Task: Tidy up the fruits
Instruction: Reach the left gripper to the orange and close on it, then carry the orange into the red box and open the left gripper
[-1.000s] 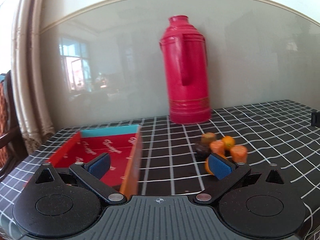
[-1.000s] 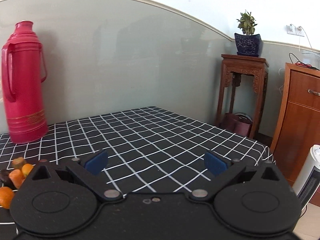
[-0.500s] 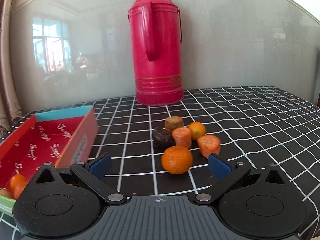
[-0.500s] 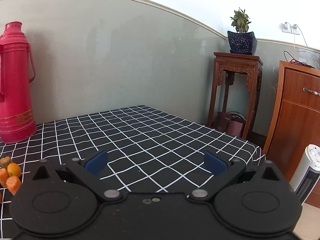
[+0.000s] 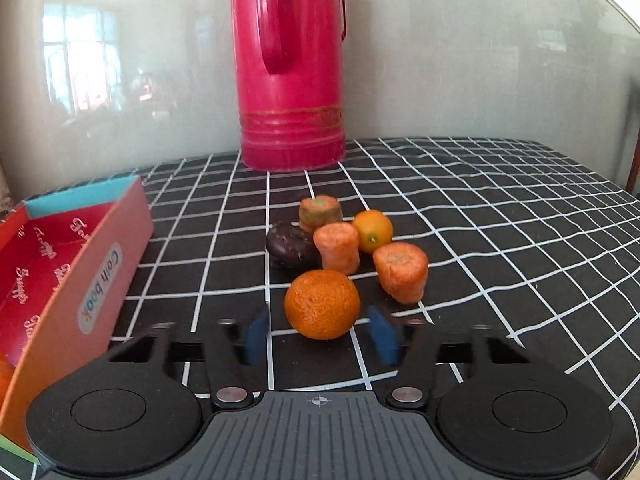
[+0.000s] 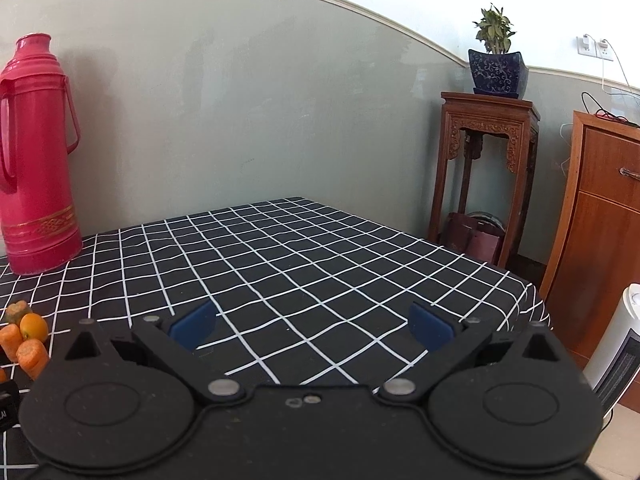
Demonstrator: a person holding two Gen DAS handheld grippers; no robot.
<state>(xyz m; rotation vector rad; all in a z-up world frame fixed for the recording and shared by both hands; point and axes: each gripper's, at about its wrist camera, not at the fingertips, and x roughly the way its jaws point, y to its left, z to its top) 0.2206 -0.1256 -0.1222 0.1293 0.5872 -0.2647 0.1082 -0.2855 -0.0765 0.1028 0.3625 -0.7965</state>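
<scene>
In the left wrist view a mandarin orange (image 5: 322,304) lies nearest, with a pile behind it: a dark chocolate-coloured fruit (image 5: 290,245), two carrot chunks (image 5: 337,247) (image 5: 401,271), a small kumquat (image 5: 372,230) and a greenish-topped chunk (image 5: 321,209). My left gripper (image 5: 320,334) is open, its blurred blue pads on either side of the mandarin, not touching it. A red open box (image 5: 102,256) stands at the left. My right gripper (image 6: 312,326) is open and empty over the bare checked cloth; the pile shows at its far left (image 6: 28,338).
A tall red thermos (image 5: 286,64) stands at the back against the wall, also in the right wrist view (image 6: 36,160). The table's right edge (image 6: 520,280) drops off beside a wooden plant stand (image 6: 486,168), a cabinet (image 6: 604,220) and a white heater (image 6: 618,344).
The left gripper swung right from the box and moved in on the fruit pile; its fingers have narrowed around the mandarin. The right gripper drifted slightly.
</scene>
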